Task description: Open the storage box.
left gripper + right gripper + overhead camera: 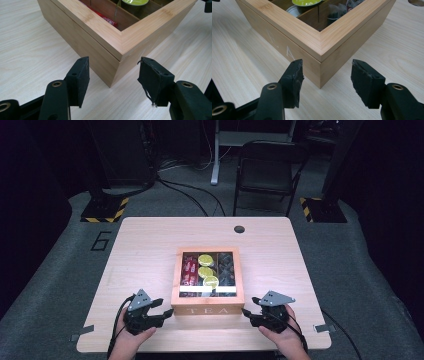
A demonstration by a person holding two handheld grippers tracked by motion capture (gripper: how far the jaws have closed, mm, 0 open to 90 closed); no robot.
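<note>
Dark room, grey carpet (60,270), black chair (267,170) behind.

A pale wooden bench (145,245) with a round hole (239,229) near its far edge carries a wooden tea box (207,310), standing near the front edge.

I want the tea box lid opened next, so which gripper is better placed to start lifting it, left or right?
Neither clearly. The left gripper and right gripper each sit at a front corner of the tea box, jaws open astride that corner, pads not touching. Judging by this mirrored stance, a two-handed lift looks likeliest.
</note>
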